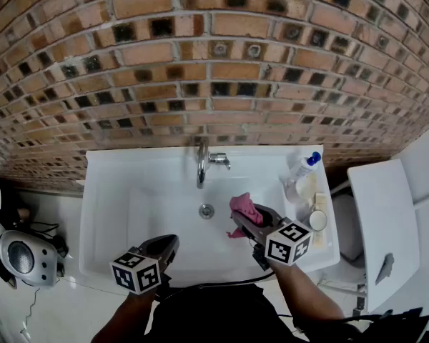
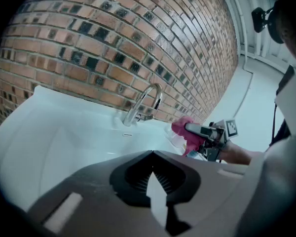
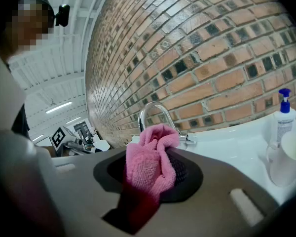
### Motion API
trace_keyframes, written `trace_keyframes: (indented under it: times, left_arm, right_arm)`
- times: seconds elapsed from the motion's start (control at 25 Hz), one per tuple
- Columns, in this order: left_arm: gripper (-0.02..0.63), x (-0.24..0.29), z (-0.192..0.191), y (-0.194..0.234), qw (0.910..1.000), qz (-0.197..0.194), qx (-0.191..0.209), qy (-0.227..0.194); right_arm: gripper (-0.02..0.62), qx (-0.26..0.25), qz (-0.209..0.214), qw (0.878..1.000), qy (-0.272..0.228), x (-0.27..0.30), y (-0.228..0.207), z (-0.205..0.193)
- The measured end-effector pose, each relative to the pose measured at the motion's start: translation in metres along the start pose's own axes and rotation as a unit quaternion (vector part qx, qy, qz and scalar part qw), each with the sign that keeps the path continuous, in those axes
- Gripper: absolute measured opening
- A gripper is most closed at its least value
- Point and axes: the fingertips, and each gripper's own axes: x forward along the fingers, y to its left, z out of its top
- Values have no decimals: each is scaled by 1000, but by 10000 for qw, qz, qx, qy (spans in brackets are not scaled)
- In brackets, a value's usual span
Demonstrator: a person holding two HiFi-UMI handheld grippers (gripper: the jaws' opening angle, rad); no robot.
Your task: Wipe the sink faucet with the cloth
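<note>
I stand over a white sink (image 1: 107, 191) set against a wall of red and dark bricks (image 1: 200, 63), with pale floor (image 1: 57, 309) on either side. The basin is bare apart from the drain (image 1: 206, 210) in its middle, and the curved chrome faucet (image 1: 201, 164) rises from the back rim straight behind it. My right tongs (image 1: 244, 224) are clamped on the pink cloth (image 1: 244, 209), which bunches up out of the tips and hangs over the basin just right of the drain, near the faucet but apart from it. In the right gripper view the cloth (image 3: 150, 164) covers the lower part of the spout. My left tongs (image 1: 170, 241) hang over the front left of the basin, drawn together to a thin pale slit with nothing in it. On the sink's right ledge stands a white pump bottle (image 1: 304, 166) with a blue top, among a few pale things crowded too closely to tell apart, one of them round and white (image 1: 317, 220). A grey rounded device (image 1: 20, 257) with cables lies on the floor at the left, and I cannot tell what it is. A white panel (image 1: 386, 220) at the right is partly cut off by the picture's edge.
</note>
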Motion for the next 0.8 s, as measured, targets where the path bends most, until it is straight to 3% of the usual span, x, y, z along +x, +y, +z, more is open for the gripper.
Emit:
trace_keyframes:
  times: [0.56, 0.8]
  left_arm:
    - [3, 48, 5, -37, 9985, 491, -129, 210]
    - [3, 60, -3, -34, 9957, 754, -464, 291]
  right_arm:
    - [137, -20, 362, 9980, 512, 69, -143, 2]
    - [135, -523, 838, 9906, 942, 109, -165, 3]
